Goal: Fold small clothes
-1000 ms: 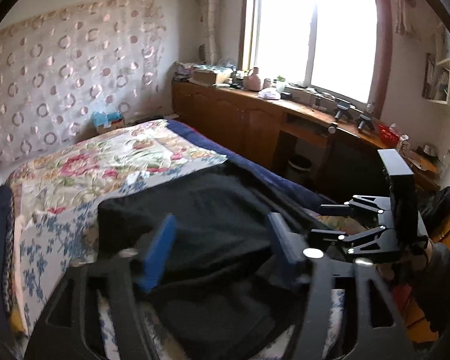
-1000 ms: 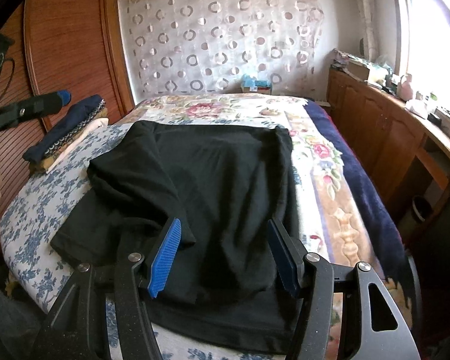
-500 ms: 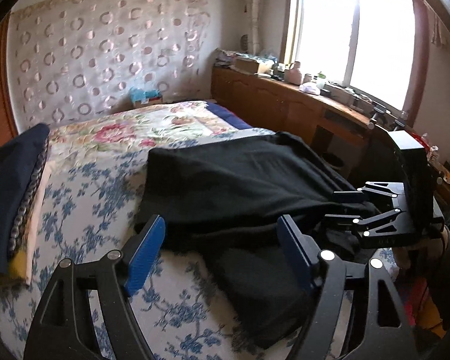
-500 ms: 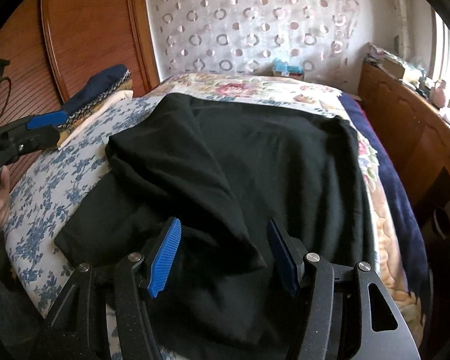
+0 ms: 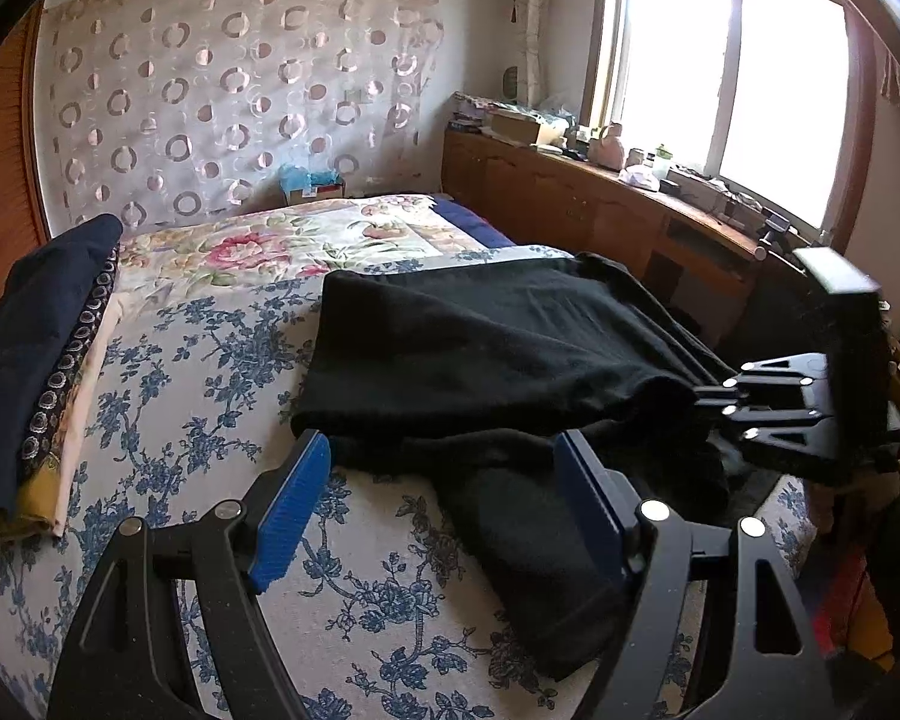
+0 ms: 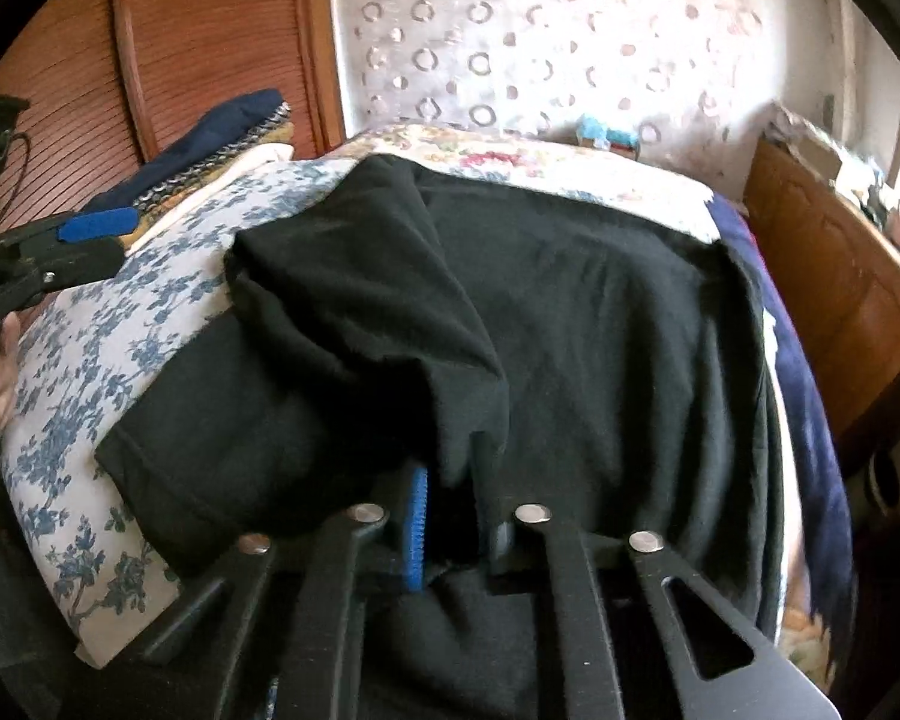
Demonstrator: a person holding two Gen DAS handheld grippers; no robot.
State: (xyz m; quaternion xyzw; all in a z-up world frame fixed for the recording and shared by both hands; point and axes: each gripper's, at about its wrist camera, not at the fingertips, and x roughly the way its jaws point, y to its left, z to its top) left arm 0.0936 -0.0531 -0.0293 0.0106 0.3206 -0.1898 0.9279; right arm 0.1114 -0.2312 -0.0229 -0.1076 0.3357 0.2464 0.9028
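A black garment (image 5: pixel 486 348) lies spread on the flowered bed (image 5: pixel 222 360), one side folded over itself; it also shows in the right wrist view (image 6: pixel 600 324). My left gripper (image 5: pixel 444 504) is open and empty, just above the garment's near lower edge and sleeve. My right gripper (image 6: pixel 450 504) is shut on a bunched fold of the black garment near the bed's front edge. In the left wrist view the right gripper (image 5: pixel 720 408) shows at the right, pinching the cloth. The left gripper (image 6: pixel 84 240) shows at the left edge of the right wrist view.
A stack of folded dark blue and patterned clothes (image 5: pixel 36 348) lies at the bed's left side by the wooden headboard (image 6: pixel 210 30). A wooden cabinet (image 5: pixel 600 210) with clutter runs under the window on the right. A blue box (image 5: pixel 312 183) stands against the far wall.
My right gripper has moved in and closed on a fold of the black garment. My left gripper has drawn back left off the garment and stays open.
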